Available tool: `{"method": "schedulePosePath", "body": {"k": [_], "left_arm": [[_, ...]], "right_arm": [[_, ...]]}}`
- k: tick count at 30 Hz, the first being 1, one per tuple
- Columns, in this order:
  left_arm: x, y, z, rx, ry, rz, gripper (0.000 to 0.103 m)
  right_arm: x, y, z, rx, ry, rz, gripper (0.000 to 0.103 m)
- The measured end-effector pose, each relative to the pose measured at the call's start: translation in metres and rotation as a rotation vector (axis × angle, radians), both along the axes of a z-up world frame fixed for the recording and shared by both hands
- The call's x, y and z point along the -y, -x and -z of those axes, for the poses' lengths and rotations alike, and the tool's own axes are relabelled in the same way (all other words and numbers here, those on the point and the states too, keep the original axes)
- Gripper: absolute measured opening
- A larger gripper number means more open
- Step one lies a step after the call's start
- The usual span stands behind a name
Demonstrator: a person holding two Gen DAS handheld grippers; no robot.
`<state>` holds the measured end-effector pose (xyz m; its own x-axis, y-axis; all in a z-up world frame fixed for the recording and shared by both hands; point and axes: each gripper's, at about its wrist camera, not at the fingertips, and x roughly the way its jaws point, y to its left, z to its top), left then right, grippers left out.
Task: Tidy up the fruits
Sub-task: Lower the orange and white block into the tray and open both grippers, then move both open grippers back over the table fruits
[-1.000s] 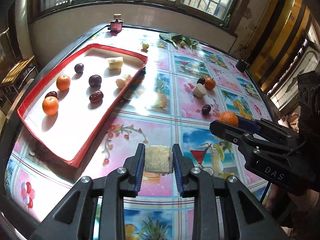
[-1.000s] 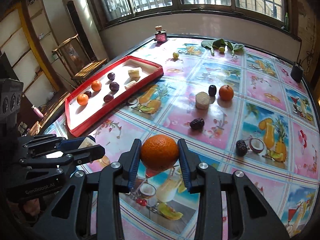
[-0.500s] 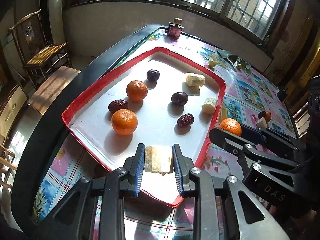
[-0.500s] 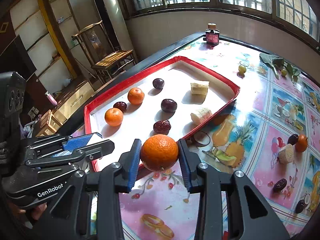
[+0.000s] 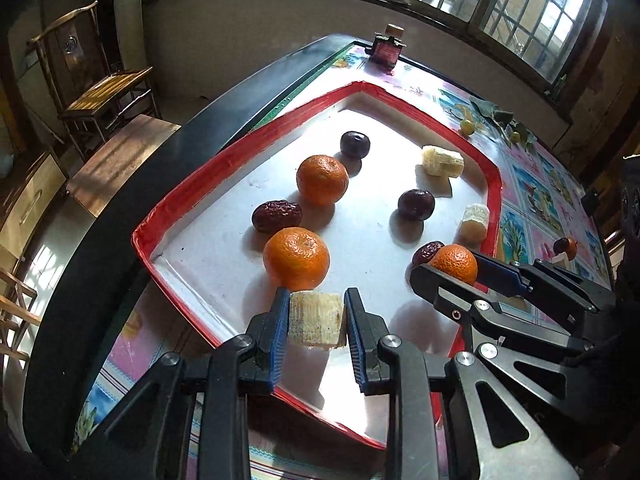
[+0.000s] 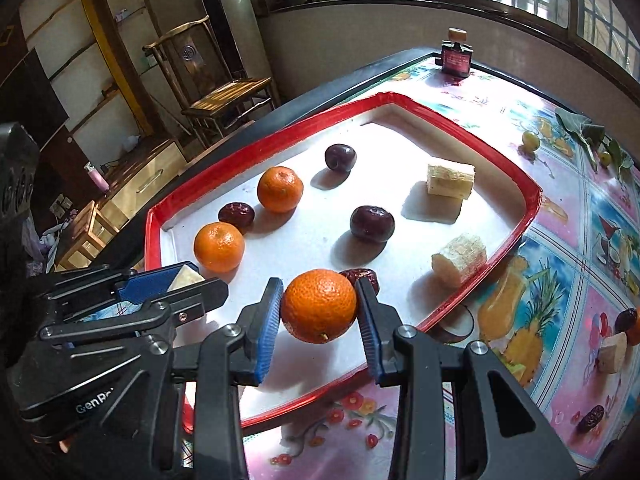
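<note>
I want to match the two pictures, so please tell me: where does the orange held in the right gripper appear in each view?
Left wrist view: the held orange is at right of centre, between the right gripper fingers, over the red tray.
Right wrist view: the held orange is low in the centre, clamped between the blue pads.
Shared landmark: the small dark bottle on the table's far edge.

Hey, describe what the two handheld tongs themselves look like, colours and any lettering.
Both the left tongs and the right tongs are matte black plastic linkages with silver pivot screws and ribbed blue pads on the fingers. White lettering starting "GenR" marks the left body in the right wrist view. No cables or sleeves are clearly visible.
</note>
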<state>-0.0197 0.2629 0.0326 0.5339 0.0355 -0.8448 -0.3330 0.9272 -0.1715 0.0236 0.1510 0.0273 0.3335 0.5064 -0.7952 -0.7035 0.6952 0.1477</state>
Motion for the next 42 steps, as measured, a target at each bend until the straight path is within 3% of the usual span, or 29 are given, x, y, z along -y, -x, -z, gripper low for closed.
{"method": "schedulePosePath", "body": {"k": [5, 9, 15, 19, 31, 42], "left_arm": [[0.001, -0.005, -0.002, -0.012, -0.036, -0.018, 0.033], [-0.005, -0.005, -0.003, -0.029, -0.068, -0.082, 0.061], [-0.003, -0.001, -0.014, -0.001, -0.152, -0.130, 0.079], [0.004, 0.001, -0.021, 0.012, -0.180, -0.126, 0.079], [0.056, 0.005, -0.036, 0.043, -0.189, -0.074, 0.079], [0.160, -0.006, -0.028, 0.022, -0.184, 0.143, 0.079]], "right_arm": [[0.001, -0.005, 0.004, -0.005, 0.009, 0.020, 0.039], [0.006, -0.009, 0.004, 0.000, 0.014, 0.041, 0.039], [0.015, -0.006, -0.008, 0.026, -0.005, 0.063, 0.050], [0.026, -0.002, -0.019, 0.035, -0.029, 0.087, 0.058], [0.096, 0.016, -0.029, 0.021, -0.045, 0.181, 0.063], [0.216, 0.018, -0.015, -0.015, -0.037, 0.371, 0.064]]}}
